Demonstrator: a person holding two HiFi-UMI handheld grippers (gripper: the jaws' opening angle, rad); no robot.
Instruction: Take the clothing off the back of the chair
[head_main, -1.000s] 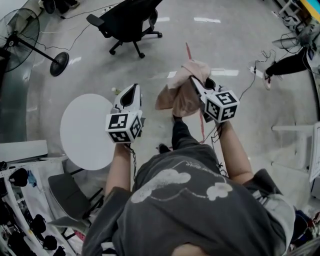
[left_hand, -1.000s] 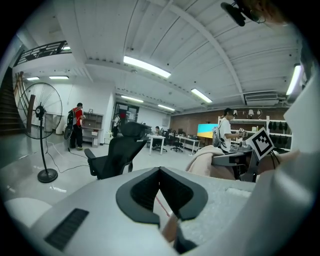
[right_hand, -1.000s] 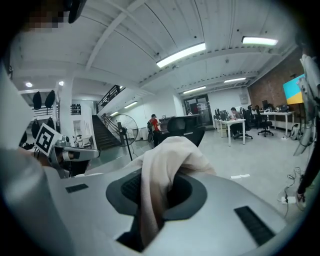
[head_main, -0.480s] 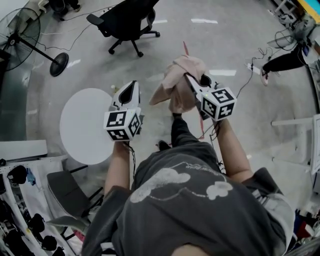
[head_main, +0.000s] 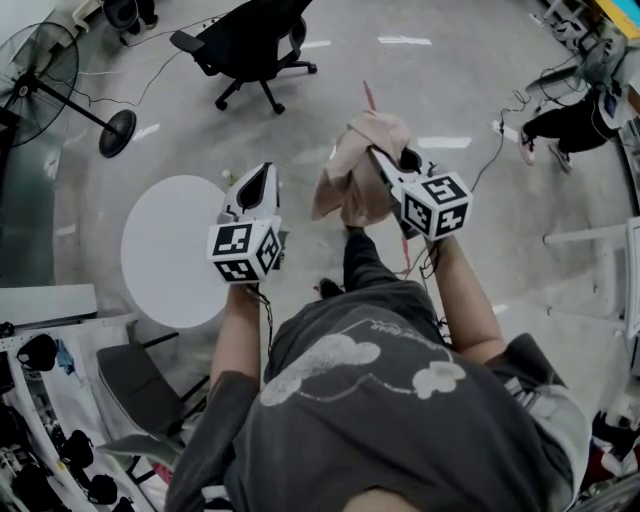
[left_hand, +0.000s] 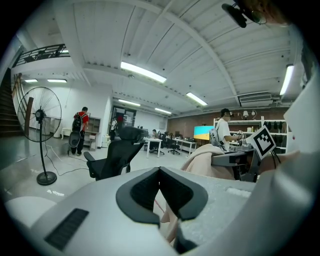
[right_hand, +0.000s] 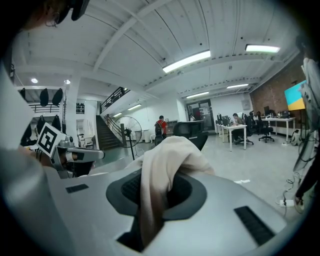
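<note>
A beige piece of clothing (head_main: 352, 170) hangs in the air in front of me, bunched up, with my right gripper (head_main: 373, 152) shut on it. In the right gripper view the clothing (right_hand: 162, 165) drapes over and between the jaws of the right gripper (right_hand: 156, 192). The black office chair (head_main: 252, 38) stands apart at the far side of the floor, its back bare. My left gripper (head_main: 262, 174) is held level beside the clothing, to its left. In the left gripper view the left gripper (left_hand: 159, 172) is shut on nothing, with the chair (left_hand: 116, 156) ahead of it.
A round white table (head_main: 165, 250) stands under my left hand. A standing fan (head_main: 45, 75) is at the far left. Cables (head_main: 505, 140) run over the floor at the right, where a person (head_main: 570, 120) walks. A grey chair (head_main: 135, 385) is at the lower left.
Both grippers have moved a little further away from my body, the right one carrying the clothing along. The person at the right has walked on.
</note>
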